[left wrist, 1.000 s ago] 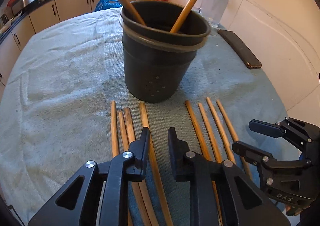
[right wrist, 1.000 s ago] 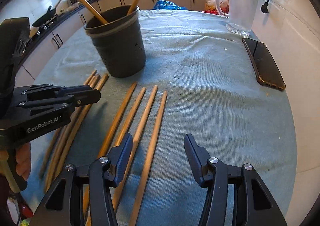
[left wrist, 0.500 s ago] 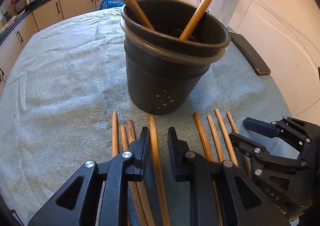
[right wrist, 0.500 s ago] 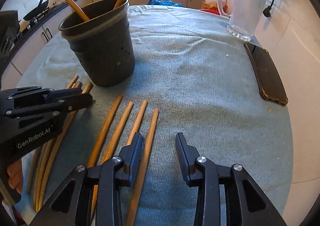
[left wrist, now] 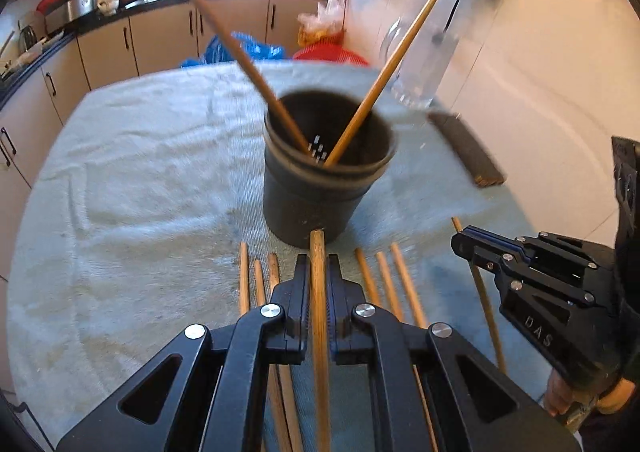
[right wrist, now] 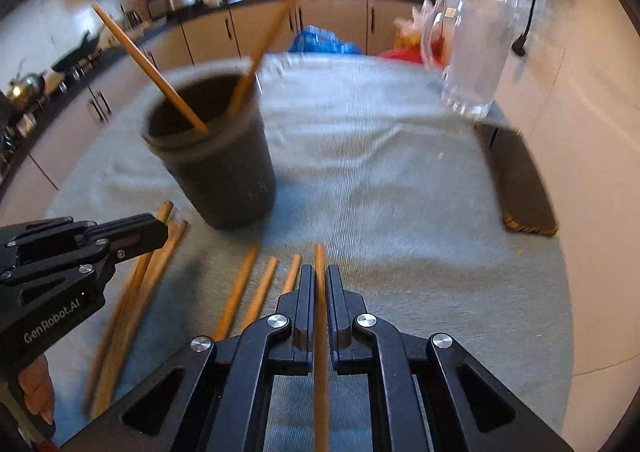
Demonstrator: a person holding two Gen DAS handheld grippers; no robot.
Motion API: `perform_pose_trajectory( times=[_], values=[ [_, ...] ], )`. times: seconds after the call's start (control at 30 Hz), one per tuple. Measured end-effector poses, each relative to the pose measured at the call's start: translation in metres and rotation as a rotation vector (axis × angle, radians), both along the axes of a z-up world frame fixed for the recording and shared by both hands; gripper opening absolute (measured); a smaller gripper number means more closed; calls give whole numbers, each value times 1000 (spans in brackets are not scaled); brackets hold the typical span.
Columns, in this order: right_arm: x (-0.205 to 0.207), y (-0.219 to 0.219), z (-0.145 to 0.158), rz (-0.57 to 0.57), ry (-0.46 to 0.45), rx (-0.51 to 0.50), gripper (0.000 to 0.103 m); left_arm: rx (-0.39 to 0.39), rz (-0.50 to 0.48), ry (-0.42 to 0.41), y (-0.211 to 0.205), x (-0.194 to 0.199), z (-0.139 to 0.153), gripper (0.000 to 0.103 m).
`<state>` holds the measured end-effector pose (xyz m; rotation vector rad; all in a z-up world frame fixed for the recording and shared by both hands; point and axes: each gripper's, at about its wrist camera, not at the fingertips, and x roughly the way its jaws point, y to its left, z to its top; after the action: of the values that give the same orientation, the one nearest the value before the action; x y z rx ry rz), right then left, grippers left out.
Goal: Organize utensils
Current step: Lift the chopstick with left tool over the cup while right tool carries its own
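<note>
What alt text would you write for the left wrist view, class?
The left gripper is shut on a chopstick pointing at a dark pot holding two more. Others lie on the towel; the right gripper is alongside.

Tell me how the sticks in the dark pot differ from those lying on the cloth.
The two sticks in the pot lean steeply upward and cross; the sticks on the cloth lie flat, roughly parallel. The pot's pair rests against the pot rim; the others rest on the cloth. All look like plain wood.

Smooth wooden chopsticks point(left wrist: 403, 280), matt dark plastic holder point(left wrist: 320, 187), rough cloth point(left wrist: 140, 179)
</note>
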<state>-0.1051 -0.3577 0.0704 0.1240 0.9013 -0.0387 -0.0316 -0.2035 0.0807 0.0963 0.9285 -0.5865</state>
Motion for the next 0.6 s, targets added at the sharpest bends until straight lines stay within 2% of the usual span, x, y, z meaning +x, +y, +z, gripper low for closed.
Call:
perform_pose_trajectory(
  times=[0.33, 0.6],
  values=[
    [-69, -4, 63, -31, -199, 41, 6, -135, -9, -170, 38, -76, 72, 7],
    [-123, 7, 94, -33, -306, 29, 6, -148, -11, -295, 58, -133, 95, 7]
  ],
)
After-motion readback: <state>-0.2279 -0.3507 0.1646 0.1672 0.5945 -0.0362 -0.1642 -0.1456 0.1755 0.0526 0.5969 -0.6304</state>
